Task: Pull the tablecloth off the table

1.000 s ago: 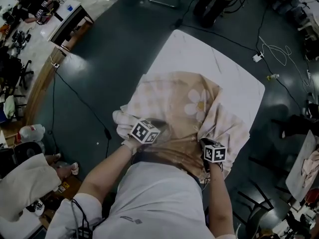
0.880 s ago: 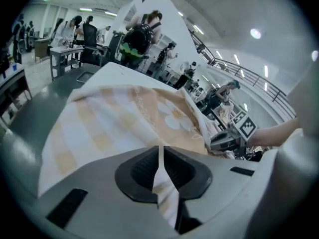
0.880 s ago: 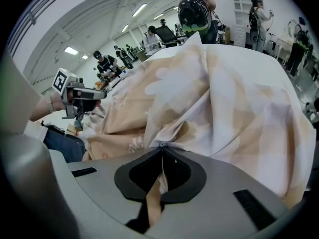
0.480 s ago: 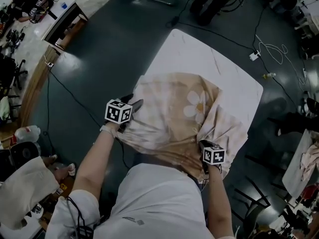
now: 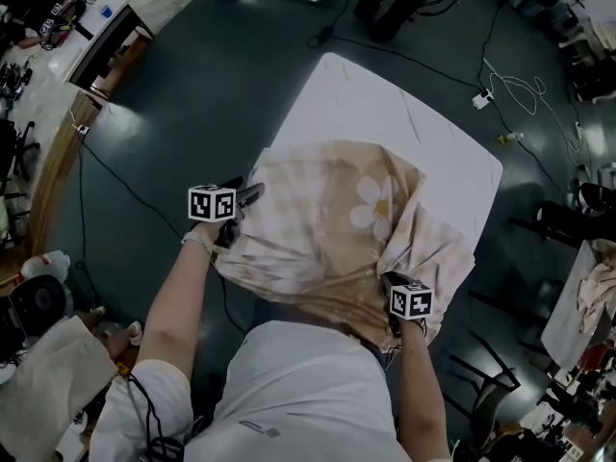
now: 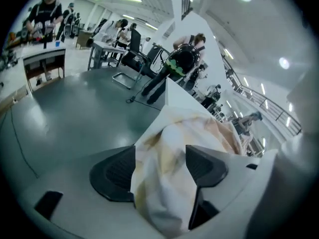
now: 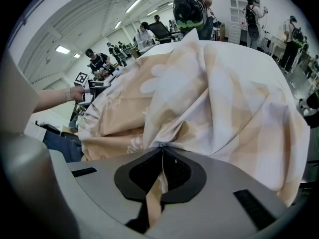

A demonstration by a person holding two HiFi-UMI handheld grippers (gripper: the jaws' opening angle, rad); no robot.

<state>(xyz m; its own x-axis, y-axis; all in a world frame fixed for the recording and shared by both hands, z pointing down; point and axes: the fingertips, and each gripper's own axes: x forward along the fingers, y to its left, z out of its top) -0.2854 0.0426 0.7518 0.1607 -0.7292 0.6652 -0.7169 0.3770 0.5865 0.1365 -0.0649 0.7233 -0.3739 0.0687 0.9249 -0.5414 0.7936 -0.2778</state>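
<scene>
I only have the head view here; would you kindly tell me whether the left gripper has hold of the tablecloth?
Observer: The left gripper has its jaws opening; a bunched fold of the tablecloth lies loosely between the pads.
Operator: Thank you. And is the right gripper gripping it?
Observer: Yes, the right gripper has its jaws shut on a thin fold of the cloth, with the rest draped beyond them.
</scene>
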